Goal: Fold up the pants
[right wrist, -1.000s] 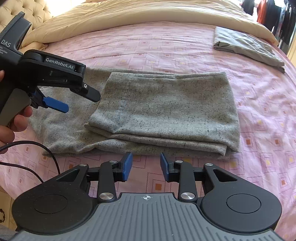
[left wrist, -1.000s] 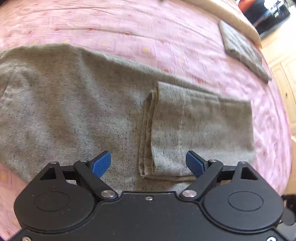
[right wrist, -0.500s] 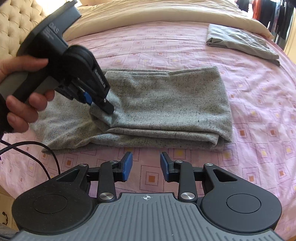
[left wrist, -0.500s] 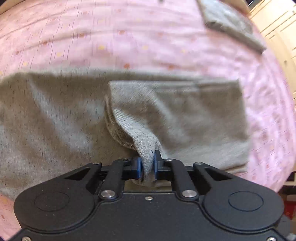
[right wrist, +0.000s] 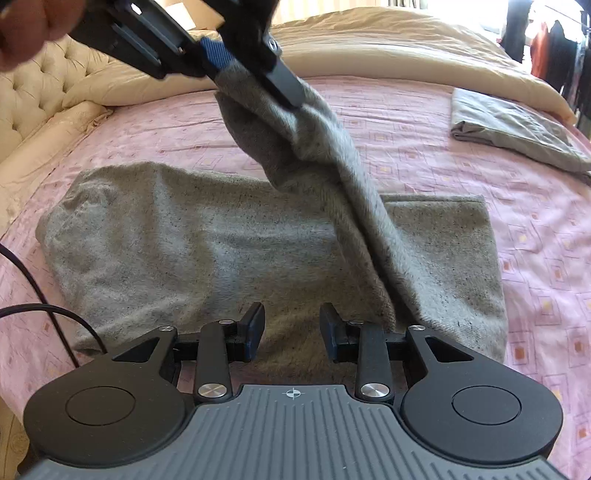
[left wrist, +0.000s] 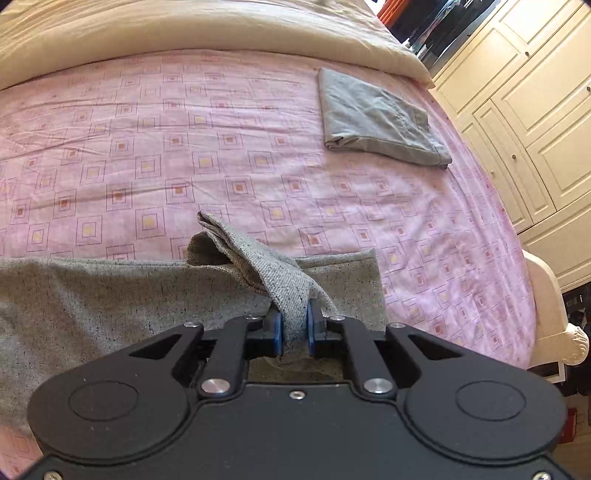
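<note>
Grey knit pants [right wrist: 192,251] lie partly folded on a pink patterned bedsheet [right wrist: 436,162]. My left gripper [left wrist: 293,330] is shut on the pants' folded end and holds it lifted off the bed; the cloth rises from the flat part [left wrist: 110,295]. In the right wrist view the left gripper [right wrist: 236,70] is high at the top with the grey flap [right wrist: 325,155] hanging from it down to the right. My right gripper [right wrist: 291,332] is open and empty, low over the pants' near edge.
A second grey garment [left wrist: 376,118] lies folded at the far right of the bed, also in the right wrist view [right wrist: 517,133]. A beige duvet [left wrist: 184,29] lies along the head. White wardrobes [left wrist: 535,110] stand right. A black cable [right wrist: 44,314] trails at left.
My left gripper closed on the folded end and has lifted it up off the pants. My right gripper has moved forward over the pants' near edge and stayed open.
</note>
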A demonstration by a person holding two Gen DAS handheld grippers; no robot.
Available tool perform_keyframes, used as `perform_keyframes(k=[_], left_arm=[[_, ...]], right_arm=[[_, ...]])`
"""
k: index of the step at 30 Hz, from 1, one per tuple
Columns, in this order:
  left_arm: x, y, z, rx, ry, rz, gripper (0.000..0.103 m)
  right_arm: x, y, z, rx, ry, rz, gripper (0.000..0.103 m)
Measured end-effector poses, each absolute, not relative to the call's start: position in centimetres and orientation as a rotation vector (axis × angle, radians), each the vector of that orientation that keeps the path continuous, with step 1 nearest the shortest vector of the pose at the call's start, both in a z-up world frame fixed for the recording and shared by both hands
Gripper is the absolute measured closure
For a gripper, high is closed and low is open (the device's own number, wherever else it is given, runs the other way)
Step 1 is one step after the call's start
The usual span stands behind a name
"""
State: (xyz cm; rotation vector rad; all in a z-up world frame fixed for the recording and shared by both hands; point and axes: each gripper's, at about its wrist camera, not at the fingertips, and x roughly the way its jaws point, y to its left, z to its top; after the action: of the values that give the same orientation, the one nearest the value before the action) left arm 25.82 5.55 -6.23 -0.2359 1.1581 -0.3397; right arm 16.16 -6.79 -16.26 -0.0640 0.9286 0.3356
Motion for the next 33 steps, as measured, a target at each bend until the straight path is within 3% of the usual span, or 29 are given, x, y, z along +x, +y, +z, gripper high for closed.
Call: perform_keyframes(k=[4,6,7,10,21,26,30,33], left_arm=[[25.7,6.4,-7.4,-0.26,1.184,-0.322,0.087],[25.4,6.6,-8.7,-0.272,1.22,-0.315,0.089],[24.9,6.7,-9.1,-0.262,1.237,-0.302,0.089],[23.7,6.5,-10.8,-0.186,1.254,-0.273,0.089],[20.2,7.9,-17.9,0.124,1.375,-0.109,0.089],[20.7,9.6,-17.6,0.051,1.355,-0.026,0.089],[21.4,11.5,-16.2,-0.119,1.311,0.064,0.087],[22.5,11.9,-15.8,-0.179,1.294,0.102,0.085]], right_arm=[[16.3,-11.0,-18.1,-0.208,0.925,0.014,0.072],[16.1,-13.8,-18.6,-0.166,0.917,0.0,0.09],[16.0,-14.4,-18.7,-0.177,0.922,0.022,0.091],[15.5,-14.4,-18.8,-0.247,0.908,0.084,0.092],[11.2,-16.5,-16.5,-0.06,1.051,0.287,0.088],[12.6,-16.7,-13.7,-0.003,0.911,0.27,0.088],[16.8,-16.5,-15.0,-0.018,0.902,0.273,0.088],[19.1,-16.1,-18.4,-0.078,1.071,0.23,0.089]])
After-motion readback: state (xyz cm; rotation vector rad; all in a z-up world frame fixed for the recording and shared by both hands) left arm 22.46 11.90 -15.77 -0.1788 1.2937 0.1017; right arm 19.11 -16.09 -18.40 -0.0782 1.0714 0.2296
